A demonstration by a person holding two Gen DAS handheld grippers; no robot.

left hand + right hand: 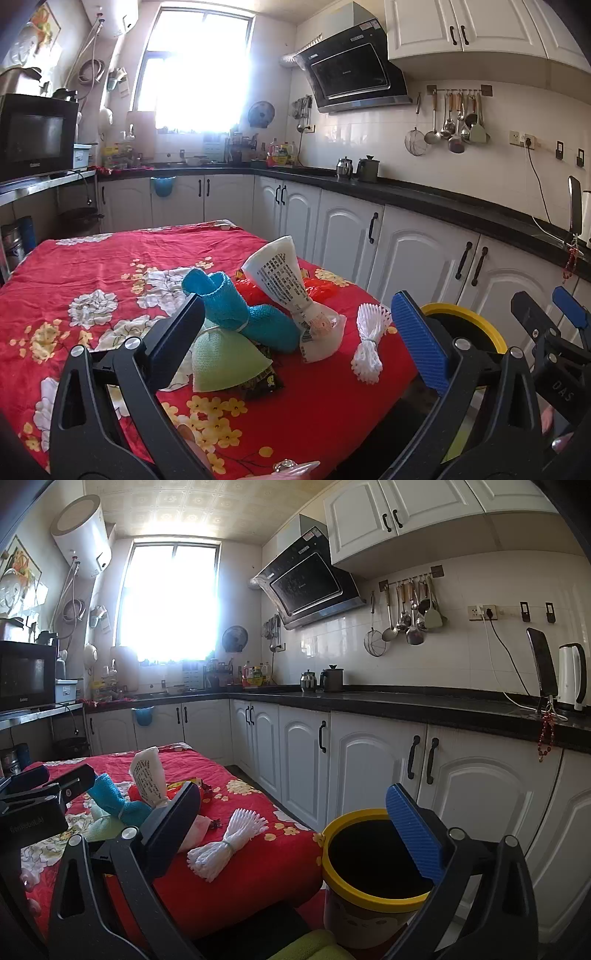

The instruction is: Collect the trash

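On the red floral tablecloth (pixel 110 258) lies a heap of trash: a blue foam net (pixel 229 306), a pale green foam net (pixel 225 358), a printed white plastic bag (pixel 280 280), red plastic (pixel 325 288) and a dark wrapper (pixel 262 386). A white foam net (pixel 369 339) (pixel 229 842) lies apart, nearer the table edge. My left gripper (pixel 299 317) is open just before the heap, holding nothing. My right gripper (pixel 293 790) is open too, with its blue pad over a yellow-rimmed bin (pixel 369 897) that stands beside the table.
White base cabinets (pixel 303 760) under a black counter (pixel 406 701) run along the right, leaving a narrow aisle by the table. A kettle (pixel 572 675) and phone (pixel 543 664) stand on the counter. A microwave (pixel 33 136) sits on a shelf at the left.
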